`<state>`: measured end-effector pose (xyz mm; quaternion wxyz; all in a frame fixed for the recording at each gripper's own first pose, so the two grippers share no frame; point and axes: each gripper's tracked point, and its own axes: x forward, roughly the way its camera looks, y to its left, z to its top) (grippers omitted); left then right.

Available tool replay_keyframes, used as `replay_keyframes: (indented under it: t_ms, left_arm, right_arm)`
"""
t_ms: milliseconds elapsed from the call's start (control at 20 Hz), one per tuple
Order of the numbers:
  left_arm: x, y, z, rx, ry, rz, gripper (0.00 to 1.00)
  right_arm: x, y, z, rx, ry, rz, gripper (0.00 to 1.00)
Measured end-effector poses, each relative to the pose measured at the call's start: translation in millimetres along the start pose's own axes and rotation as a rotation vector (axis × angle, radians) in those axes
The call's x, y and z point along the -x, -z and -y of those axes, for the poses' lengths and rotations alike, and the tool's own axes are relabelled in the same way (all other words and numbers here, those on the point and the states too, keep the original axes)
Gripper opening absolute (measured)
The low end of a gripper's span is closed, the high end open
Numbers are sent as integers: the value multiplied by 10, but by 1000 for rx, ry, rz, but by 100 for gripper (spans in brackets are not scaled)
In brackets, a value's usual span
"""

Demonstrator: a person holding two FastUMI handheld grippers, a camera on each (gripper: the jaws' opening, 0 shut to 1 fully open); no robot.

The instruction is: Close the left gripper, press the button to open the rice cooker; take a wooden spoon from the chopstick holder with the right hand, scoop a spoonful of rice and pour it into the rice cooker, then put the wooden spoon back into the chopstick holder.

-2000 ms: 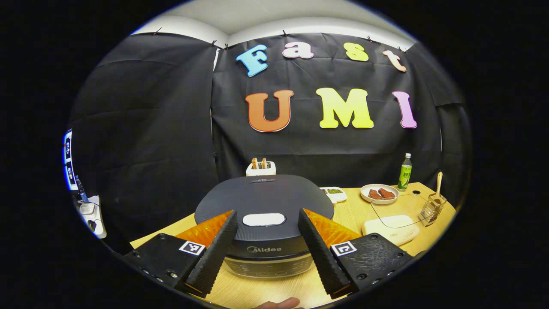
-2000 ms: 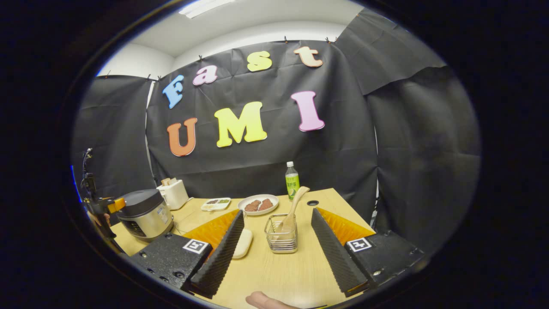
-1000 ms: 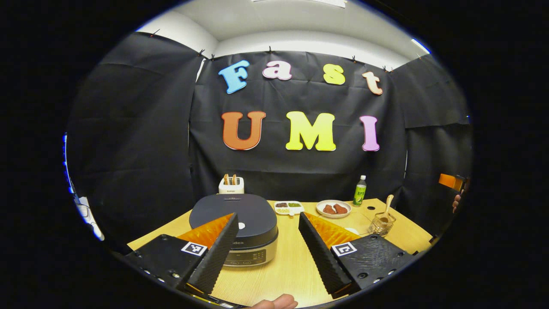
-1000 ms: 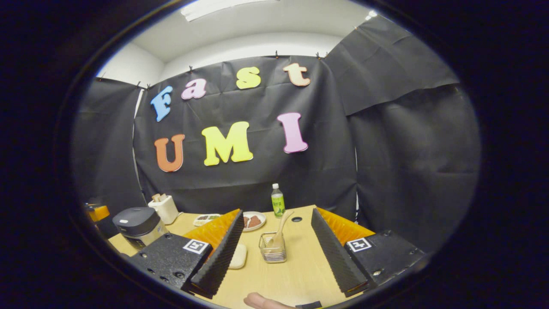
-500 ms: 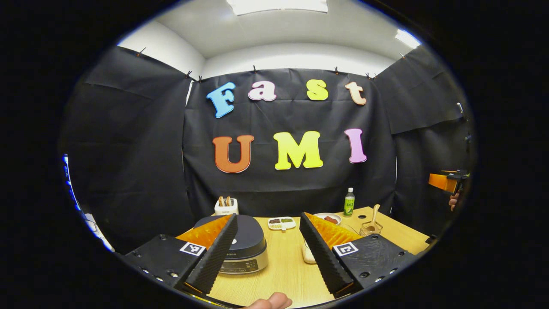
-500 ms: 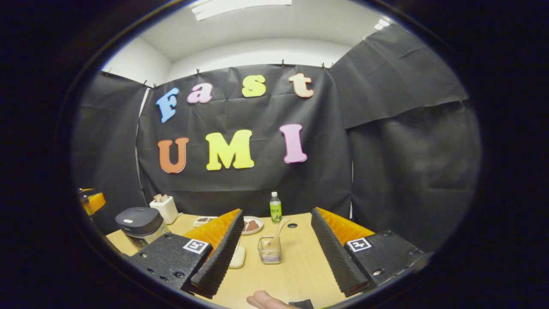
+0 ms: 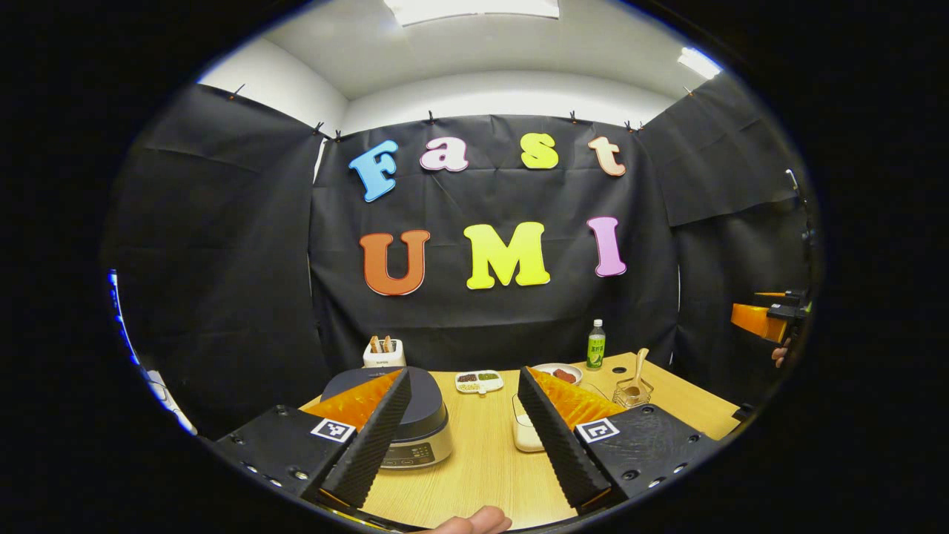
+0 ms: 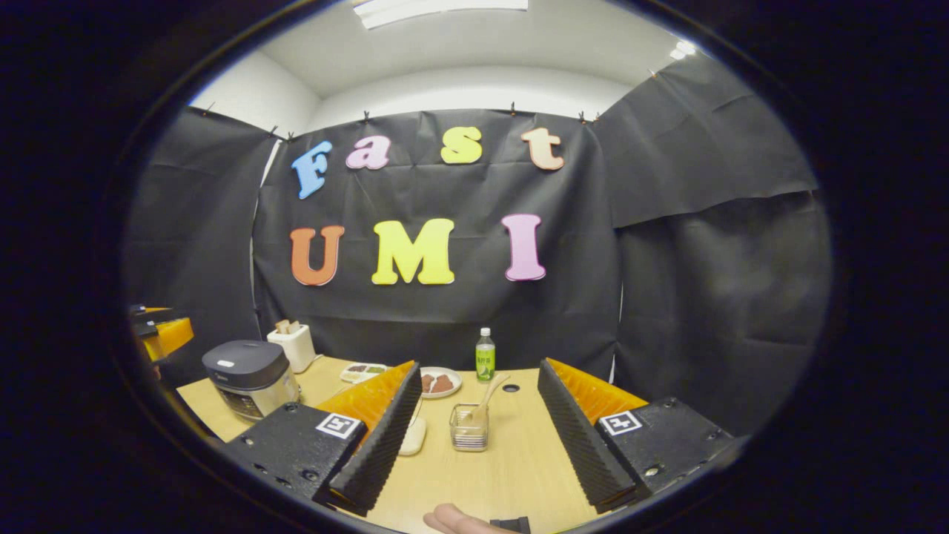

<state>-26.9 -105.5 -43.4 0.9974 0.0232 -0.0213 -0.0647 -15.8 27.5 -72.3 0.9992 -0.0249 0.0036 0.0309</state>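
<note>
The dark-lidded rice cooker [image 7: 415,426] stands shut at the table's left, partly behind my left gripper's [image 7: 463,373] fingers. That gripper is open, holds nothing and hovers well back from the cooker. A wire chopstick holder [image 7: 632,393] at the right keeps a wooden spoon [image 7: 640,362] upright. In the right gripper view the holder [image 8: 468,429] and spoon [image 8: 491,391] sit ahead between the wide-open fingers of my right gripper [image 8: 479,365], a good way off. The cooker [image 8: 248,377] is far left there. A white rice box [image 8: 411,436] lies beside the holder.
Along the back of the wooden table [image 7: 482,467] stand a toaster [image 7: 383,353], a small divided dish [image 7: 478,381], a plate of brown pieces [image 8: 440,383] and a green bottle [image 8: 485,356]. The other gripper [image 7: 756,319] hangs at the far right, held by a hand.
Both grippers have drawn back and risen from the table, so cooker and holder look smaller and farther. The left one left its place just over the cooker's lid. Both stayed open.
</note>
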Motion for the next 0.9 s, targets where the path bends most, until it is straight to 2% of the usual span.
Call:
replay_keyframes:
  t_ms: [200, 250, 350, 400, 500, 900]
  left_arm:
    - [-25, 11, 61, 10, -3, -14, 93]
    - [-28, 0, 81, 0, -1, -15, 93]
    - [-30, -30, 97, -18, -6, -9, 93]
    - [-27, -28, 112, -22, -8, -6, 93]
    - [-26, -63, 136, -11, -8, 9, 93]
    - [-52, -31, 76, 5, -23, -6, 93]
  right_arm:
    - [4, 5, -51, 36, -33, 6, 100]
    - [3, -14, -52, 43, -37, 16, 97]
    - [-7, -12, -51, 56, -46, 30, 100]
    - [-12, 32, -93, 56, -62, 23, 97]
    - [-20, 74, -120, 48, -89, 14, 98]
    - [-93, 155, -60, 50, -88, 16, 100]
